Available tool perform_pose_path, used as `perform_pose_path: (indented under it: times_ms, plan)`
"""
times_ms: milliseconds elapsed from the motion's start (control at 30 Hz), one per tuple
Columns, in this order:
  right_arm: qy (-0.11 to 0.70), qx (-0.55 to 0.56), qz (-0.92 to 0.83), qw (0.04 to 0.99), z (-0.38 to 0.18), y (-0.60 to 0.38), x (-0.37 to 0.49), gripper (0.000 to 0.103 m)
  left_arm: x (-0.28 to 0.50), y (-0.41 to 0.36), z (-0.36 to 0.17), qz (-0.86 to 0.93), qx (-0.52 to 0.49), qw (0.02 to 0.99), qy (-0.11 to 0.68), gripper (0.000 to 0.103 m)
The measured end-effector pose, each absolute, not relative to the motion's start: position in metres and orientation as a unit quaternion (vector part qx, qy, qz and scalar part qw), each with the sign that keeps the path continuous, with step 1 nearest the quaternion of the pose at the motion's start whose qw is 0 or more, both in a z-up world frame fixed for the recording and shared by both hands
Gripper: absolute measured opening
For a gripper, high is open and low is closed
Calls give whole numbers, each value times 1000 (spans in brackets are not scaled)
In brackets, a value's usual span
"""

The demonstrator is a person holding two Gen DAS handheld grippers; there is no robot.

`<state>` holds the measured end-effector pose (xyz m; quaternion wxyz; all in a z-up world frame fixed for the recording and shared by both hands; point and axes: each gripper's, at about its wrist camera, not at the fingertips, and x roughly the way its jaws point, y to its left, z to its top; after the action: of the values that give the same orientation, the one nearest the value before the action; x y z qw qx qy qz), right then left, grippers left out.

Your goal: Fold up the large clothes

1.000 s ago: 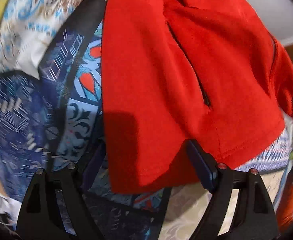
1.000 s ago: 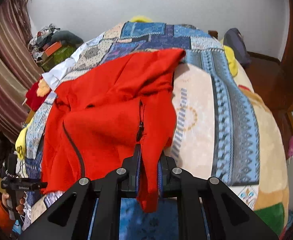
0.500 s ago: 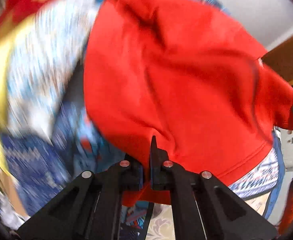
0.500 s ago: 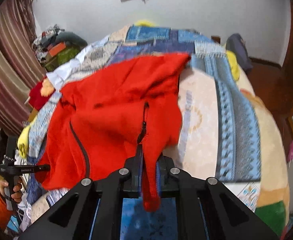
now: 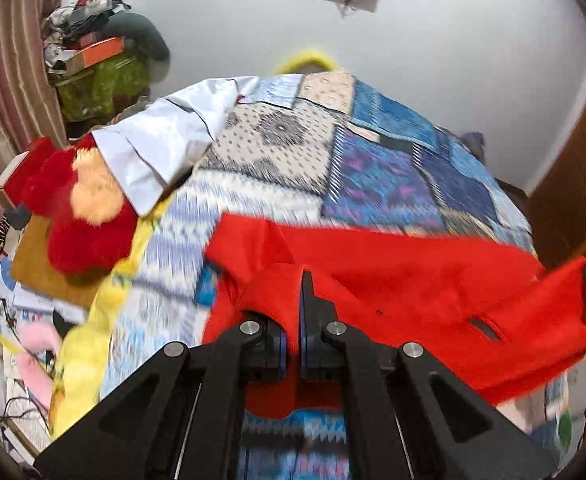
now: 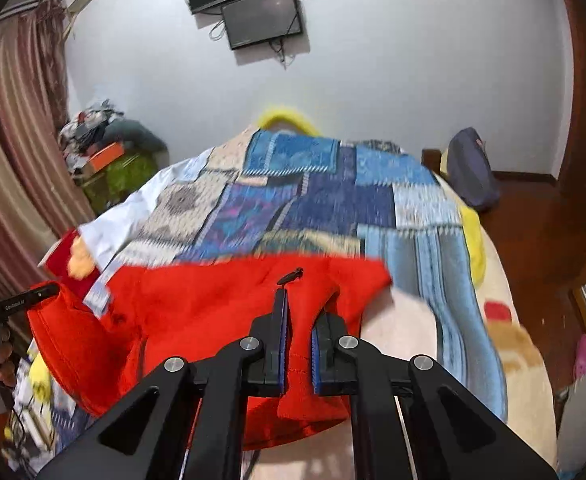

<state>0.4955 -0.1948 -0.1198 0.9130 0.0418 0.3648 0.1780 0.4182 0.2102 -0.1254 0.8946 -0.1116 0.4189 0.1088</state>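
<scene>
Red fleece zip jacket [image 5: 433, 280] hangs unfolded between my left gripper [image 5: 291, 312] and right gripper [image 6: 298, 320], both clamped on its hem above the patchwork-quilted bed's [image 6: 333, 200] near edge; every fold remains.

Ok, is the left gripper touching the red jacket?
Touching. The left wrist view shows the left gripper with its jaws shut on a fold of the red jacket.

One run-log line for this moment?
left gripper: shut on red jacket | right gripper: shut on red jacket | jacket stretched between grippers above patchwork bedspread
</scene>
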Motion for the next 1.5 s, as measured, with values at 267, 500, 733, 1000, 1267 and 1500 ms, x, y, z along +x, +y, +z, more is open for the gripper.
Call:
perform_pose_path:
  times_ms: [267,500,733,1000,1267,1500]
  plan:
    - [427,46,136,893,-188,-168,611,7,525,266,-202,191,-125,859,457,4]
    - [458,37,171,871,-227,-178,639,7,565,265,-266,197,-93,834,507,7]
    - [383,-35,34,922,-194,-216,621,65,572,257,-270,218,-47,826,518,8]
    - [385,-49,103,916,-155,-245,576,67,549,256,-218,184,-48,839,509,44]
    - [404,-45,182,895,-161,-189,547,70,502,239,-153,176,4,870,460,92]
    - [422,-91,240,869,-189,-103,536,70,472,212,-192,121,51,859,495,96]
